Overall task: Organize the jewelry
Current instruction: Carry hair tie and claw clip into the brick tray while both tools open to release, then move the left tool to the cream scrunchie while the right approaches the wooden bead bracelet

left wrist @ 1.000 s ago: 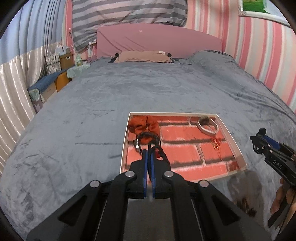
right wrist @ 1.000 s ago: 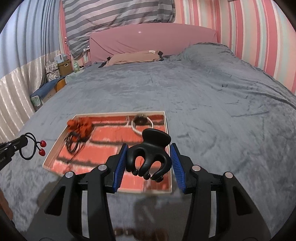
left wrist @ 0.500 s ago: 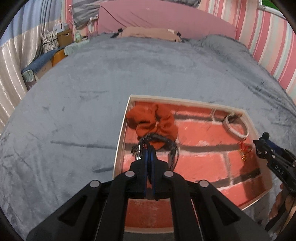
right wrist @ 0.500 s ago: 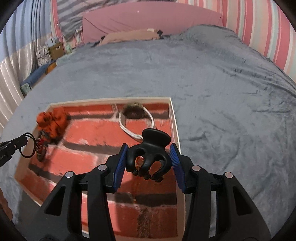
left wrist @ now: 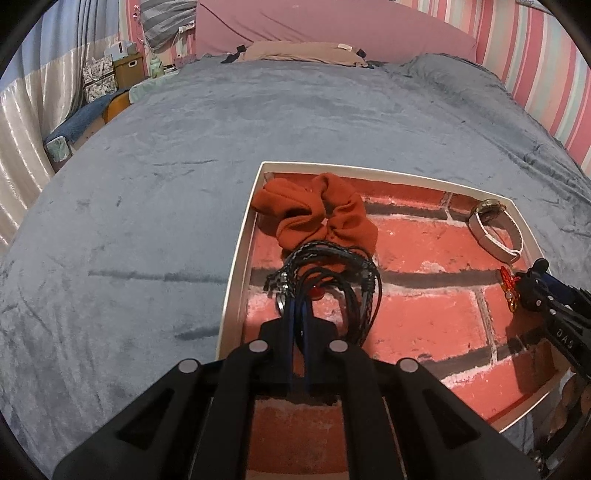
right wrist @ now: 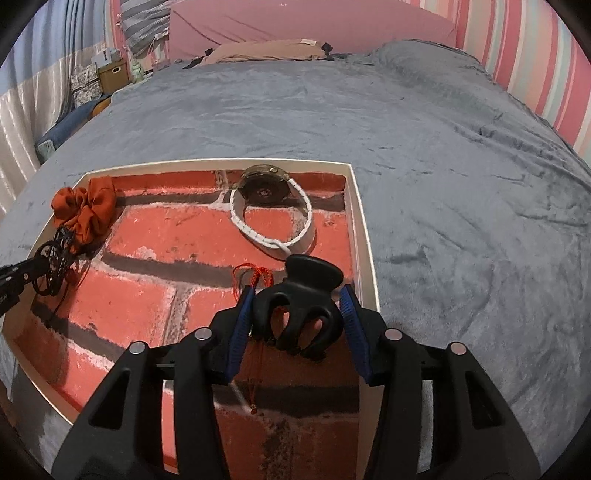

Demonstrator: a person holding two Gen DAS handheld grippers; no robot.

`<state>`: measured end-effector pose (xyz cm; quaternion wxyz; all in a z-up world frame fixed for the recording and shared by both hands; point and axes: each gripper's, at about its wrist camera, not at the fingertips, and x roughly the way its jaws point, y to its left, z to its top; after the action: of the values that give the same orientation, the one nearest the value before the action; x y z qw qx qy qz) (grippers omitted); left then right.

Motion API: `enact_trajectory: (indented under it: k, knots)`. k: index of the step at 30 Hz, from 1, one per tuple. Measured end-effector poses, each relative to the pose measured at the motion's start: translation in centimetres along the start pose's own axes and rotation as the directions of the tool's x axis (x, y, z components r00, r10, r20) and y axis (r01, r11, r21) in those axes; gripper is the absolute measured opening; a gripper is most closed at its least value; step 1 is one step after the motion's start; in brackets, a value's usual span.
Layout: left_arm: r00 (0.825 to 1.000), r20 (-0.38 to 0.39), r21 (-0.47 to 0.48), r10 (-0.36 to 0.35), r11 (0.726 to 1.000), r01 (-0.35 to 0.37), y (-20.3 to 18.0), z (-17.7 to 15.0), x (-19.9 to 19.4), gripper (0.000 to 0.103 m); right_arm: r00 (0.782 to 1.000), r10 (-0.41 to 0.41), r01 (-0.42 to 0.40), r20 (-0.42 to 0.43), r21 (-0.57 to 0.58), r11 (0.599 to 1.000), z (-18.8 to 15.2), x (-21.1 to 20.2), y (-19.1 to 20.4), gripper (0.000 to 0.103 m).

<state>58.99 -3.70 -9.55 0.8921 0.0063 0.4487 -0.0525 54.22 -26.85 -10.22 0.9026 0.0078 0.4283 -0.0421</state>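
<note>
both my grippers now low over tray (right wrist: 364, 229), down from bed height. left gripper (left wrist: 298, 314) pinched on hair tie (left wrist: 325, 280); right gripper (right wrist: 297, 314) clamping claw clip (right wrist: 299, 314). drop-off next.

A shallow tray (right wrist: 360, 221) lies flat on the bed (right wrist: 461, 129), with the pillows (right wrist: 266, 50) well behind it against the headboard (right wrist: 314, 22). In the tray's far left corner sits a scrunchie (left wrist: 317, 218); just in front of it, touching, lies a bundle of cords (left wrist: 332, 280). The left tongs (left wrist: 299, 314) hang over that bundle, pinched on a hair tie whose loop mingles with the cords. By the far right wall a watch (right wrist: 273, 210) rests on its strap. Nearer than the watch lies a tasselled charm (right wrist: 255, 277). The right tongs (right wrist: 299, 317) hover over the tray's right side, just in front of the charm, clamping a claw clip (right wrist: 299, 314) between them.
</note>
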Motion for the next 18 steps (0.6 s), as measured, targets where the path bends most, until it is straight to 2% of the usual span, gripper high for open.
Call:
enact_trajectory:
  k: [2, 4, 7, 9, 11, 13, 18]
  knots:
    - [1.0, 0.012, 0.0, -0.005, 1.0, 0.005, 0.1, 0.0, -0.5, 0.005, 1.0, 0.014, -0.013, 0.01, -0.02, 1.0, -0.1, -0.5, 0.3, 0.071]
    - [1.0, 0.019, 0.001, -0.023, 1.0, 0.023, 0.0, 0.0, -1.3, 0.005, 0.999, 0.004, -0.003, 0.041, -0.034, 0.999, -0.1, -1.5, 0.5, 0.078]
    - [0.999, 0.026, 0.006, -0.043, 0.999, 0.043, -0.2, 0.0, -2.4, 0.006, 0.997, 0.047, -0.045, 0.062, -0.033, 0.998, 0.1, -3.0, 0.3, 0.079]
    - [0.998, 0.038, 0.012, -0.05, 0.999, 0.049, -0.5, -0.2, -3.7, 0.015, 0.995, 0.054, -0.051, 0.079, -0.037, 0.998, 0.2, -4.1, 0.2, 0.08]
    - [0.997, 0.065, 0.016, -0.045, 0.999, 0.044, -0.7, -0.5, -5.1, 0.058, 0.993, 0.057, -0.054, 0.105, -0.036, 0.998, 0.0, -5.7, 0.0, 0.084]
    - [0.992, 0.122, 0.025, -0.022, 0.999, 0.019, -0.9, -1.0, -7.3, 0.062, 0.99, 0.069, -0.067, 0.119, -0.024, 0.997, -0.3, -7.4, -0.4, 0.084]
    - [0.989, 0.144, 0.041, -0.035, 0.999, 0.029, -1.0, -2.5, -11.2, 0.063, 0.987, 0.076, -0.08, 0.144, 0.023, 0.997, -2.3, -11.4, -1.4, 0.084]
